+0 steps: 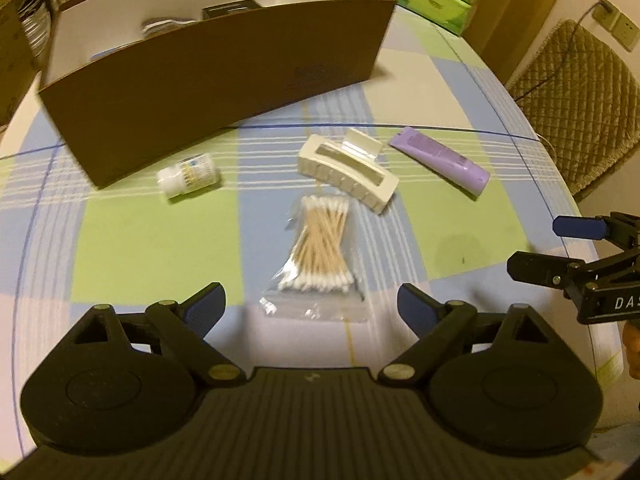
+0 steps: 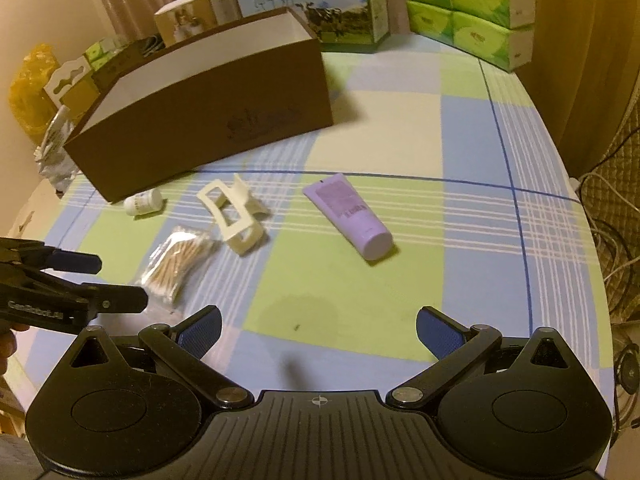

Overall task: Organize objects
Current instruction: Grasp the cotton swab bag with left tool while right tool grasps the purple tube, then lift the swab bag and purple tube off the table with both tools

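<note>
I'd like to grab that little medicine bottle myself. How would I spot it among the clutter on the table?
Find the big brown cardboard box on the checked tablecloth. Right at the foot of its front wall, near one end, lies the small white bottle on its side. It is the only round bottle, left of the cream hair claw and the bag of cotton swabs.

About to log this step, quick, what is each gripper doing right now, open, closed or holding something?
Left gripper: open, holding nothing, above the clear bag of cotton swabs.
Right gripper: open, holding nothing.
</note>
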`<state>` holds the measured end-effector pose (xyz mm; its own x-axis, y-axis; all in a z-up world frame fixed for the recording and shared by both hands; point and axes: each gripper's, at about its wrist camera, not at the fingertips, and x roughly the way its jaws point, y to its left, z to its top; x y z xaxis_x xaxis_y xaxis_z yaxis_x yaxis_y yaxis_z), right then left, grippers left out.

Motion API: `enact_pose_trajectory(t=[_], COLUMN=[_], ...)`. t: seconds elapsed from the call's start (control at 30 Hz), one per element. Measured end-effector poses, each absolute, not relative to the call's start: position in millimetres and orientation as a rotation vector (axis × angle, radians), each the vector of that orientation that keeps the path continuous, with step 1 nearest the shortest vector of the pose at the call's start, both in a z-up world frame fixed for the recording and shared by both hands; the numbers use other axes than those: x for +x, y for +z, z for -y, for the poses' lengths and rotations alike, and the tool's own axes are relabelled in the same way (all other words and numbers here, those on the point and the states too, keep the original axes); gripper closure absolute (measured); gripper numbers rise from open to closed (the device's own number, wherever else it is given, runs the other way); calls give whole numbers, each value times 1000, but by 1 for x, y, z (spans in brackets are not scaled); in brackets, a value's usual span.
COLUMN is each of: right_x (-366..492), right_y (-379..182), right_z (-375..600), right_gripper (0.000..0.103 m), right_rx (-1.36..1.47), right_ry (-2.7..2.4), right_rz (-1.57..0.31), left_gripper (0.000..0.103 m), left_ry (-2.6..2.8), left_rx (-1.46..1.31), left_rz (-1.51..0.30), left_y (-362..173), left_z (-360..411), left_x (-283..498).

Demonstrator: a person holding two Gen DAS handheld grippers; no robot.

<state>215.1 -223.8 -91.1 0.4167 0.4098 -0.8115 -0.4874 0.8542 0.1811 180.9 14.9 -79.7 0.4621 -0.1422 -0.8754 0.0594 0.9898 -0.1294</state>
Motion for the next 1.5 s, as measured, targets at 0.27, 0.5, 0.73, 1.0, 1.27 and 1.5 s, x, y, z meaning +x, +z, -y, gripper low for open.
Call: enact_pose_trajectory(t=[0.27,0.5,0.73,1.0,1.27,1.5], right_x=[225,241,271,302,304,268], right_y=[-95,-99,-111,-134,-144,-143], right_z=[230,223,204,187,180,193], right_gripper=[2,2,4,29,71,74], right_rx=[-75,-108,-173,-237,-260,-251], right_ry=[549,563,592,603,629,679], right_rz=[-992,-972,-933,-950,-950,-956], left_gripper=[21,36,74,75,75,75], left_ry=[-141,-120,-100,-38,-5,0], left_rx=[-34,-12,-9,-57,-63,-50], left_rz=[-1106,-1127,-1098,-1110,-1117,-1120], left_y=[-103,-121,-121,-120,-119,-117], left_z=[-1,-2,-10,-31,-41,-43], left_x=[214,235,235,227,218,207])
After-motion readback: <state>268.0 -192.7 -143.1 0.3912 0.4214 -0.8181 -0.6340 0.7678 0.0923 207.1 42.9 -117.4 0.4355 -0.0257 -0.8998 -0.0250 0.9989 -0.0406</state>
